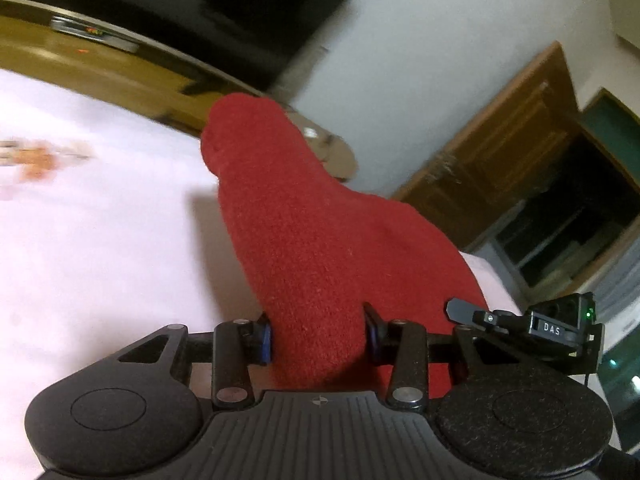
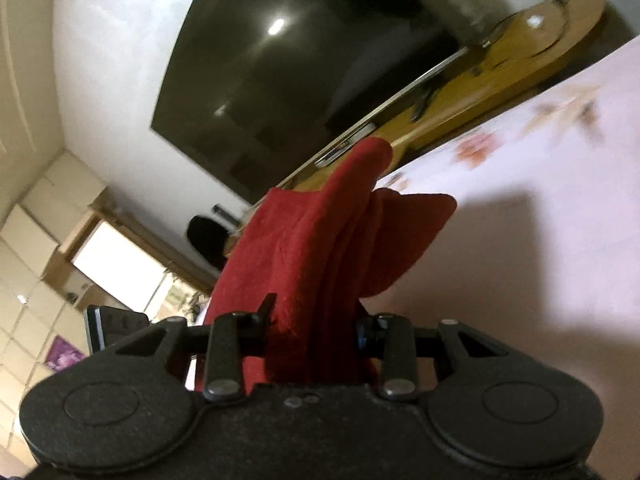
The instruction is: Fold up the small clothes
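Note:
A small red knitted garment (image 1: 304, 240) fills the middle of the left wrist view and hangs up off the pale pink sheet (image 1: 100, 240). My left gripper (image 1: 318, 334) is shut on one edge of it. The same red garment (image 2: 320, 248) shows bunched and folded in the right wrist view. My right gripper (image 2: 312, 330) is shut on its other edge. The other gripper (image 1: 520, 322) shows at the right of the left wrist view, close beside the cloth. The gripped edges are hidden between the jaws.
The pink sheet (image 2: 520, 240) has a floral print. A wooden bed frame (image 2: 480, 80) runs along its far edge. A large dark TV screen (image 2: 300, 72) hangs on the white wall. A wooden cabinet (image 1: 500, 160) stands at the right.

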`<state>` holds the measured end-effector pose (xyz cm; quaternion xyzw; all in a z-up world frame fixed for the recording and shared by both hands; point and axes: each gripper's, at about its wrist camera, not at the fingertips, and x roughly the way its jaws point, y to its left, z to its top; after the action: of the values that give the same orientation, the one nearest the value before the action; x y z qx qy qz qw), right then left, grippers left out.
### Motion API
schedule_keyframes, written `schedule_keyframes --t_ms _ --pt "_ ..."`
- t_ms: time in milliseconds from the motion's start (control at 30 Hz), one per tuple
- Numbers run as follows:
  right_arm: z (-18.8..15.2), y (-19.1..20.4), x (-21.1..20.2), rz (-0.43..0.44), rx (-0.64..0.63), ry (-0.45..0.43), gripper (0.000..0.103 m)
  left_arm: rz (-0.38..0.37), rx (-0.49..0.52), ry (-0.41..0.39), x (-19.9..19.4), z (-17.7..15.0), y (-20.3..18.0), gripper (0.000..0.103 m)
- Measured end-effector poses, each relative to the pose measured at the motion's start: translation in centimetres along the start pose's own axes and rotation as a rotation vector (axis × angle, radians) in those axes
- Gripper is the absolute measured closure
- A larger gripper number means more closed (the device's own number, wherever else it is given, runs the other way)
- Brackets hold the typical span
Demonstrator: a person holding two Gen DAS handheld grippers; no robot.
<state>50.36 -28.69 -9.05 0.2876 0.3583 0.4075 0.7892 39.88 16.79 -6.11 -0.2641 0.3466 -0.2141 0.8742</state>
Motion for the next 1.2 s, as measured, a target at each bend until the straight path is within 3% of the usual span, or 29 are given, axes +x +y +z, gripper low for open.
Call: schedule_keyframes --t_ms 167,200,233,267,300,400,533,633,800,867,900,1000,1100,1200 --pt "-4.1 1.5 6.8 0.047 0.084 0.059 0.068 0.141 -0.098 0.025 -4.9 -2.7 6.5 0.059" --pt "-5.0 1.3 8.3 0.016 0.087 0.082 0.067 0.223 -0.122 0.043 -4.9 -3.6 8.1 0.043" --pt "-5.7 0.8 9.9 -0.047 0.101 0.106 0.065 0.245 -0.146 0.038 -4.9 -4.4 9.3 0.042" --pt "-6.4 -0.1 11.2 -0.121 0.130 0.135 0.063 0.199 -0.193 -0.017 -5.5 -5.2 10.2 0.042" --pt "-7.0 -0.9 11.7 -0.125 0.157 0.130 0.064 0.194 -0.228 -0.041 -6.0 -5.6 10.4 0.042" --pt "-6.6 -0.8 10.5 -0.130 0.182 0.113 0.060 0.276 -0.159 -0.053 -6.7 -6.1 8.1 0.039" --pt "-5.6 2.3 6.4 -0.179 0.025 0.045 0.058 0.367 -0.022 -0.093 -9.4 -7.6 4.8 0.039" --pt "-5.7 5.2 4.3 -0.165 -0.119 0.035 0.059 0.401 0.012 -0.077 -9.4 -9.2 2.4 0.039" --pt "-10.3 8.4 5.1 -0.217 -0.381 0.161 0.062 0.449 0.013 -0.055 -9.3 -12.1 1.3 0.039" --pt "-11.8 7.9 6.6 -0.345 -0.450 0.238 0.065 0.464 0.036 -0.063 -9.4 -12.5 1.3 0.039" --pt "-12.2 7.3 6.9 -0.412 -0.479 0.257 0.060 0.473 0.068 -0.064 -9.5 -12.9 1.3 0.039" --pt "-12.1 5.9 6.1 -0.415 -0.423 0.214 0.057 0.509 0.099 -0.061 -9.9 -13.2 0.4 0.036" --pt "-12.4 7.4 5.5 -0.480 -0.483 0.215 0.056 0.578 0.108 -0.071 -11.0 -13.8 -0.8 0.031" --pt "-12.8 9.1 3.5 -0.495 -0.481 0.194 0.050 0.601 0.134 -0.118 -13.1 -14.4 -4.8 0.029"
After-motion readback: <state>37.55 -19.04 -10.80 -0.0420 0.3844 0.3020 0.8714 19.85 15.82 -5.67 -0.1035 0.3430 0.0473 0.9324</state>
